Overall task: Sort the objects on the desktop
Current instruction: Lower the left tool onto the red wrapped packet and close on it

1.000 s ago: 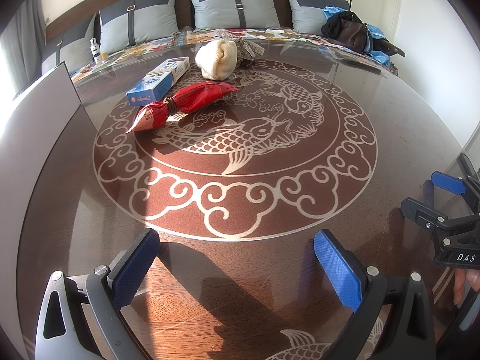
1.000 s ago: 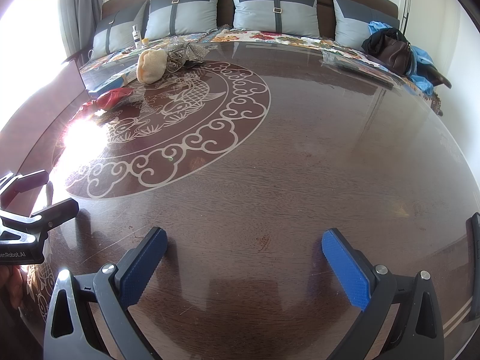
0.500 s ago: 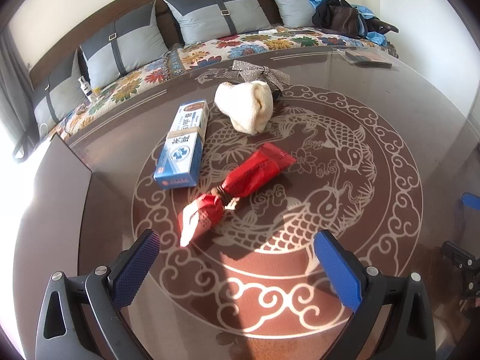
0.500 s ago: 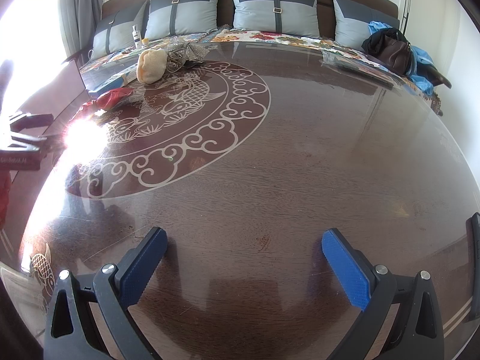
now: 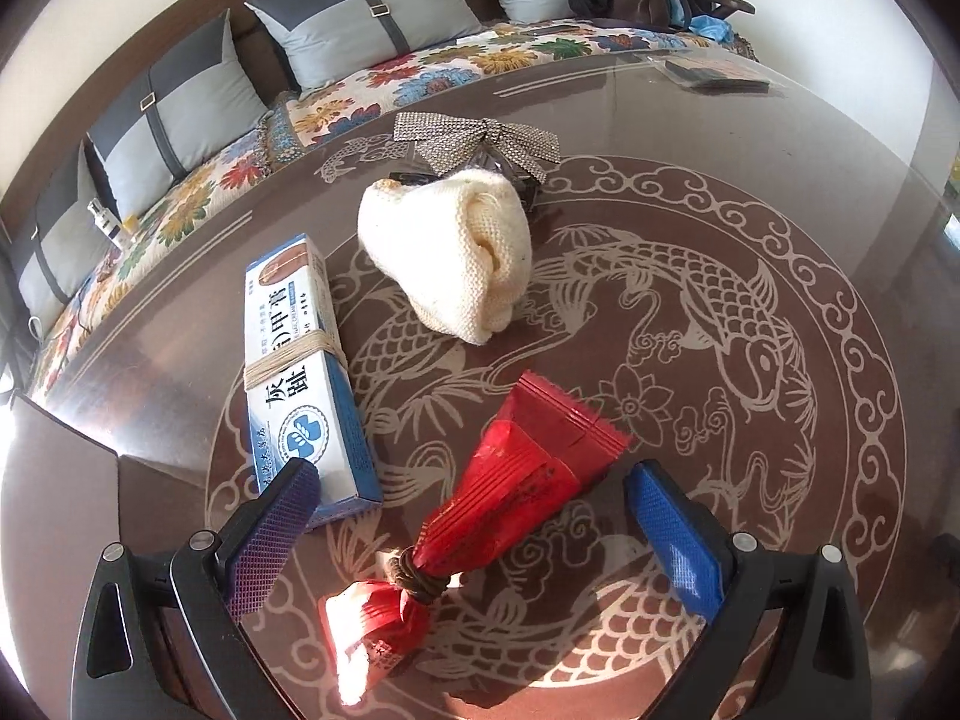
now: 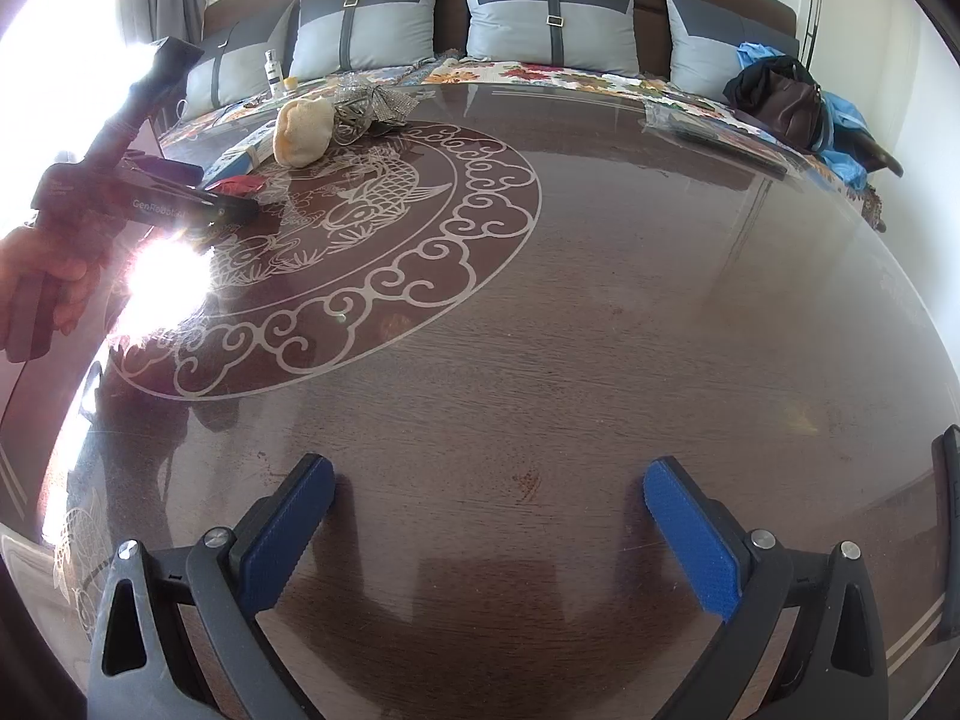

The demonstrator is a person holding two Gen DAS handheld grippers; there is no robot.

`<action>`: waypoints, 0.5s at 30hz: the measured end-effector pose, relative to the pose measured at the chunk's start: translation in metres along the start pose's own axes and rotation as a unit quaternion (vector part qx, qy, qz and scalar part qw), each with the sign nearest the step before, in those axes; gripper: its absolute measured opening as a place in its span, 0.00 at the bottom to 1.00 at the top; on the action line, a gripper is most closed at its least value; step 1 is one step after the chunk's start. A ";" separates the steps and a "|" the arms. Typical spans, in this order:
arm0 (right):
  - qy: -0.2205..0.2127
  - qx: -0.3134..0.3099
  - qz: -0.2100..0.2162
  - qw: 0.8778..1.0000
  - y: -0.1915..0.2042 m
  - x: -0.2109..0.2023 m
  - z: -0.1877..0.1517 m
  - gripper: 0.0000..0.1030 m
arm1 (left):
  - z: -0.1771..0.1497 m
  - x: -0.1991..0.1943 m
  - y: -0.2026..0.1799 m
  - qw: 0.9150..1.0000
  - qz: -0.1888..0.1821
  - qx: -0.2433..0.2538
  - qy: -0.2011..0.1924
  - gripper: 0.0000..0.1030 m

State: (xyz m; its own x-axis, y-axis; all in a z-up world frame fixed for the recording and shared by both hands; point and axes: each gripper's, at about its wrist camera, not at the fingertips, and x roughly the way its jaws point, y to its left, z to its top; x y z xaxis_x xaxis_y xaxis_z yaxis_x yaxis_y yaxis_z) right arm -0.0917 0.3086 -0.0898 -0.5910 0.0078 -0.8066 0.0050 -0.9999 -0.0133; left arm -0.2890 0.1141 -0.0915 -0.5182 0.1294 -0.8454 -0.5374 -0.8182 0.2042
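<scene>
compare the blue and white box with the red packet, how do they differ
The blue and white box is rigid and rectangular; the red packet is soft, crinkled foil. The box is bound round its middle with pale twine, the packet cinched with a dark tie near one end. The packet lies between the open left claw's fingers, the box beside its left finger. Both lie flat on the table.
</scene>
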 end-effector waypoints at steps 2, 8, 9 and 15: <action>0.000 0.000 0.000 1.000 0.000 0.000 0.000 1.00 | 0.000 -0.002 -0.006 1.000 -0.009 0.012 -0.002 1.00; 0.000 0.000 0.000 1.000 0.000 0.000 0.000 1.00 | -0.008 -0.011 -0.018 0.997 -0.078 0.024 0.019 1.00; 0.000 0.000 0.000 1.000 0.000 0.000 0.000 1.00 | -0.012 -0.016 -0.021 0.996 -0.084 0.031 0.020 1.00; 0.000 0.000 0.000 1.000 0.000 0.000 0.000 1.00 | -0.024 -0.047 -0.006 0.993 -0.117 0.005 0.000 1.00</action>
State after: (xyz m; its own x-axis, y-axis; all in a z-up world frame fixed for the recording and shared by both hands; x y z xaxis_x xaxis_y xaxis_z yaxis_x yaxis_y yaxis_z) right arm -0.0914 0.3082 -0.0896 -0.5909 0.0076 -0.8067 0.0054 -0.9999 -0.0134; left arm -0.2454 0.0996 -0.0654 -0.3784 0.3152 -0.8703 -0.6495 -0.7603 0.0070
